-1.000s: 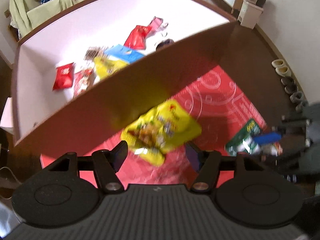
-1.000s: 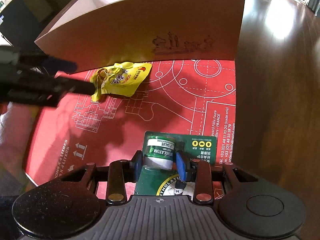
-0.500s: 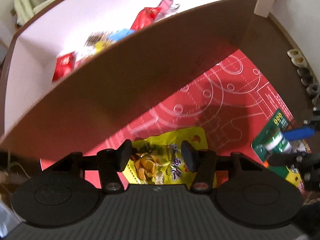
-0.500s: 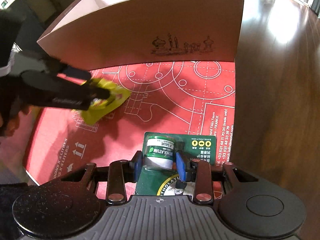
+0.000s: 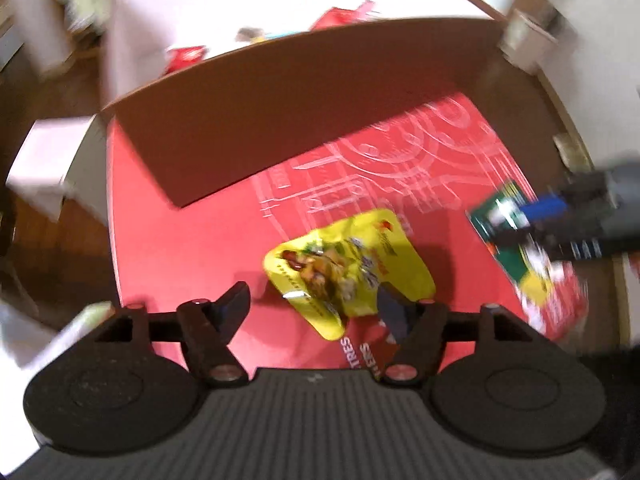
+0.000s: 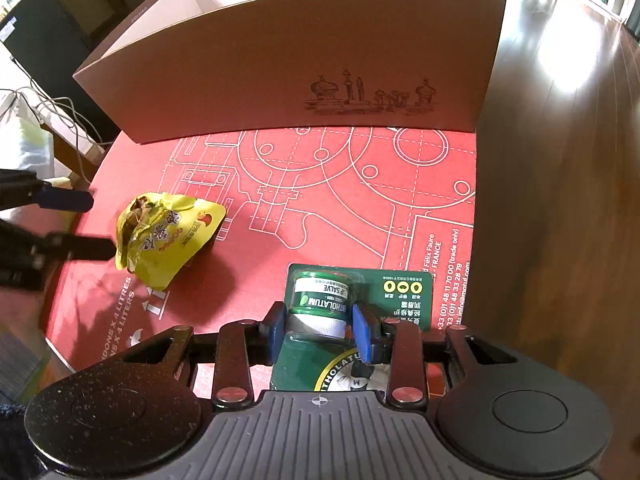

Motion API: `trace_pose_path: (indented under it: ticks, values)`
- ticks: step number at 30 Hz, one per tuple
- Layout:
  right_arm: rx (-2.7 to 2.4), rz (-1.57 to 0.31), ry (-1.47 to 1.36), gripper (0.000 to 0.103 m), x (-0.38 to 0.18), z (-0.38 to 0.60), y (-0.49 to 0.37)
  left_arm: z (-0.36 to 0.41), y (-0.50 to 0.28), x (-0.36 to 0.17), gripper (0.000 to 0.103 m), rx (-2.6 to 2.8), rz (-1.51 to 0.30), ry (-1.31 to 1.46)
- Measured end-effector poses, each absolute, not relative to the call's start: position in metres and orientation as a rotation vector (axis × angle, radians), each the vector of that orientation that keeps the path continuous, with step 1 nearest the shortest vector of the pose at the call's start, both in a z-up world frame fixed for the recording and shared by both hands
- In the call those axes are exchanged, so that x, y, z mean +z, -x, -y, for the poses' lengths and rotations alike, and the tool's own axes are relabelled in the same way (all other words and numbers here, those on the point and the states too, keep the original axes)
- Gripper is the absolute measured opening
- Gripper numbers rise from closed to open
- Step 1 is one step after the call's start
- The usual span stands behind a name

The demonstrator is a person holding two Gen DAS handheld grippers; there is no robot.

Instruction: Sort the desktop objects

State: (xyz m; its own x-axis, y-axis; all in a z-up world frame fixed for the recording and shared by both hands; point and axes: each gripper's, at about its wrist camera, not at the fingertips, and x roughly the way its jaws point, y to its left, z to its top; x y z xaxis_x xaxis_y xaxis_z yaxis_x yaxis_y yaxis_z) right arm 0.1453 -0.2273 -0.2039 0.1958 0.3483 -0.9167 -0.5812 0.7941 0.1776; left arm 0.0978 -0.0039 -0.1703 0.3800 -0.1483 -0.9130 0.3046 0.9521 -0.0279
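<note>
Left tool (image 5: 312, 304): jaws spread wide, holding nothing, pitched down over the red printed mat (image 5: 192, 248) on the table. The crumpled yellow foil snack pouch (image 5: 348, 268) lies on the mat between and just ahead of the fingertips; the right-hand fingertip (image 5: 390, 312) overlaps the pouch's edge in the left wrist view, contact unclear.

Right tool (image 6: 318, 326): blue pads (image 6: 362, 330) closed in on the small green salve jar with a white cap (image 6: 320, 300), which sits in a green blister card (image 6: 396, 296) lying on the mat near its right edge. Tool roughly level, pointing toward the tall brown cardboard box (image 6: 280, 72).

View differences:
- Left wrist view looks over the box's front wall: white interior, with red packets (image 5: 184, 56) and other blurred items inside. It is motion-blurred, and it shows the right tool from the side at far right.
- Right wrist view is sharp: shows only the box's outer wall with a dark line drawing (image 6: 372, 96), the mat's white schematic print, the pouch at left, and the left tool's dark fingers (image 6: 68, 200) just left of the pouch. Wooden floor (image 6: 560, 160) to the right.
</note>
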Motion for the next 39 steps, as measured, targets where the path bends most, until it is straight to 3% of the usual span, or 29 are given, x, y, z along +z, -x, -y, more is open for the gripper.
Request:
trace_pose_path:
  ticks: [5, 12, 13, 15, 16, 17, 21, 39]
  values:
    - [0.653, -1.209, 0.216, 0.035, -0.204, 0.229, -0.145, 0.011, -0.094, -0.177, 0.078, -0.357, -1.129, -0.259]
    - [0.648, -1.201, 0.212, 0.035, -0.204, 0.231, -0.143, 0.025, -0.092, -0.19, 0.078, -0.456, -1.099, -0.428]
    - [0.648, -1.201, 0.211, 0.035, -0.204, 0.231, -0.142, 0.026, -0.092, -0.191, 0.076, -0.47, -1.095, -0.452]
    - [0.648, -1.2, 0.211, 0.035, -0.204, 0.231, -0.142, 0.03, -0.091, -0.195, 0.059, -0.498, -1.085, -0.5]
    - [0.647, -1.199, 0.211, 0.035, -0.204, 0.231, -0.142, 0.032, -0.091, -0.197, 0.044, -0.512, -1.079, -0.524]
    - [0.647, -1.199, 0.211, 0.035, -0.204, 0.231, -0.142, 0.034, -0.091, -0.199, 0.042, -0.526, -1.074, -0.548]
    - [0.643, -1.195, 0.22, 0.035, -0.204, 0.229, -0.142, 0.037, -0.09, -0.2, 0.04, -0.526, -1.079, -0.566]
    - [0.689, -1.166, 0.267, 0.034, -0.191, 0.212, -0.135, 0.002, -0.106, -0.158, 0.039, -0.254, -1.233, -0.045]
